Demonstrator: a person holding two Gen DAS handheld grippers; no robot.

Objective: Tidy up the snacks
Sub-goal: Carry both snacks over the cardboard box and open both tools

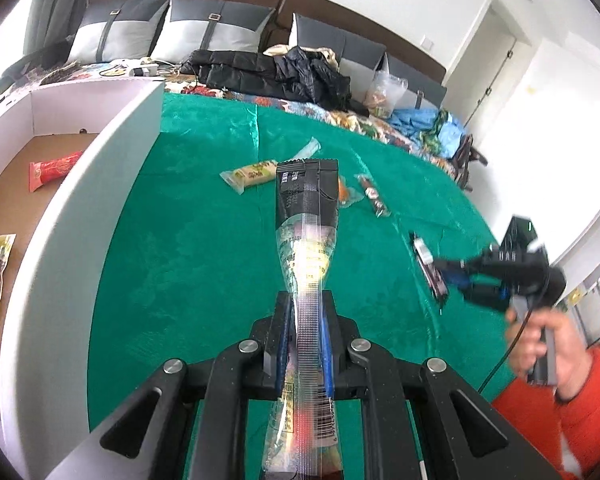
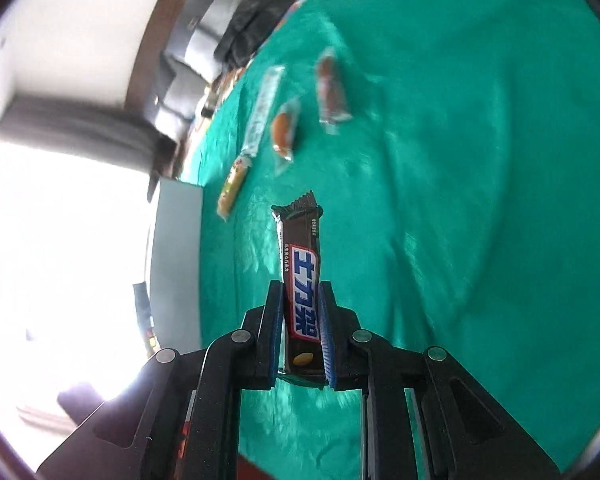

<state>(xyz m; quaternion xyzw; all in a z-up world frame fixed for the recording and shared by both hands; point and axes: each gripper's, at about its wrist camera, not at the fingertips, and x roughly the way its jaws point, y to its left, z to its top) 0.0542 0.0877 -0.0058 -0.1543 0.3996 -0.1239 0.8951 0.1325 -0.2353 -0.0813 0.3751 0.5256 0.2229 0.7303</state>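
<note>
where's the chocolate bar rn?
Right wrist view, centre: the chocolate bar is clamped in the right gripper, held above the green cloth.

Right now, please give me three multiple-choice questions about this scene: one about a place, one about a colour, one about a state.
1. Where does the red packet lie?
A. inside the box
B. on the cloth
C. on the pillows

2. What colour is the cloth?
A. blue
B. green
C. white

3. What is the right tool doing?
A. open, empty
B. shut, empty
C. shut on the chocolate bar

Answers: 1 A, it rests on the box's brown floor; 2 B, green all over; 3 C, the bar sits pinched between both fingers.
</note>
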